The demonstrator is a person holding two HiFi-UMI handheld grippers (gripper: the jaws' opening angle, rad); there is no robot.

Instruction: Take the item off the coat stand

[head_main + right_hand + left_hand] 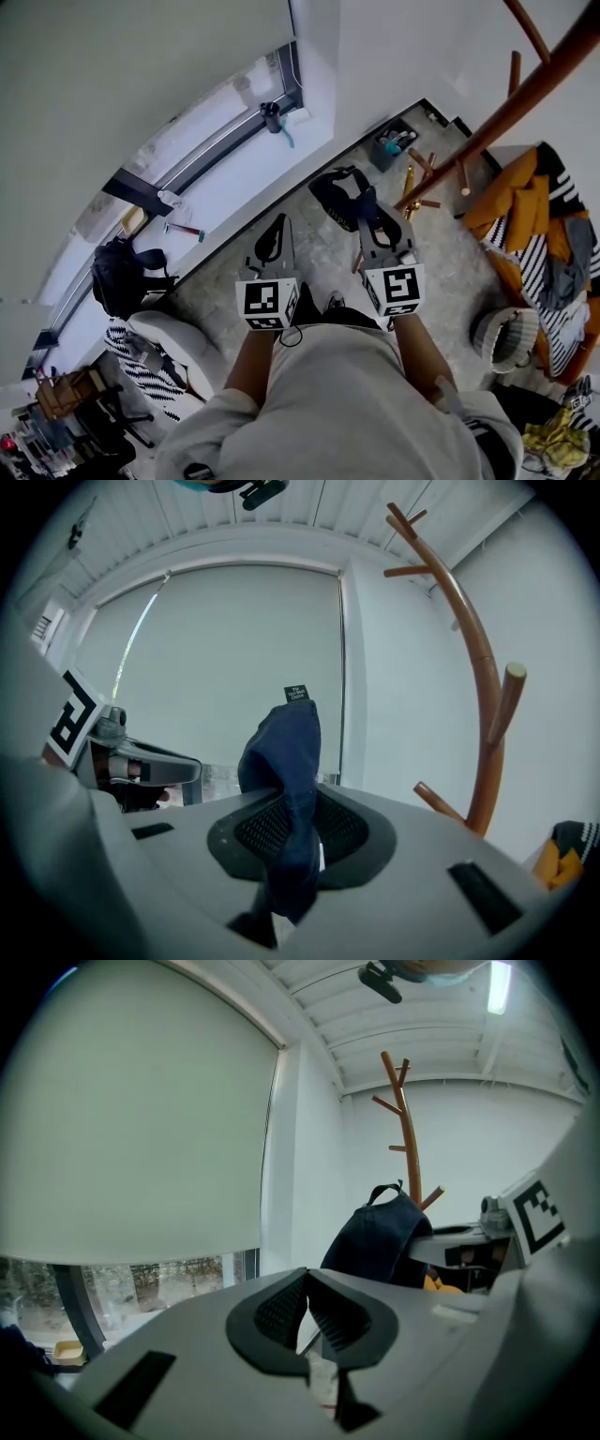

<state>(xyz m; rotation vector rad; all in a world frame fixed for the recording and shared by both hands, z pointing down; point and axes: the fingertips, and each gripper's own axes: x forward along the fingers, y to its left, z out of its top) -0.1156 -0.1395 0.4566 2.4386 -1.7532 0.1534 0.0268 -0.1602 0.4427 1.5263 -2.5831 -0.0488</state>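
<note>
A dark blue fabric item (286,752), cap-like with a loop and a small tag on top, is pinched between the pads of my right gripper (295,832), which is shut on it. In the head view the dark blue item (339,199) hangs off the tip of the right gripper (367,217), clear of the wooden coat stand (525,89). The coat stand (483,686) rises bare-pegged to the right of the item. My left gripper (272,242) is held beside the right one, shut with nothing in it. Its own view shows the left gripper (307,1309), the dark blue item (380,1241) and the coat stand (405,1129).
A pile of orange and striped clothes (534,225) and a round basket (506,337) lie right of the stand's base. A black backpack (117,274) and a white seat (178,342) are at the left. A window sill (225,178) carries small objects; a blue tub (394,145) stands by the wall.
</note>
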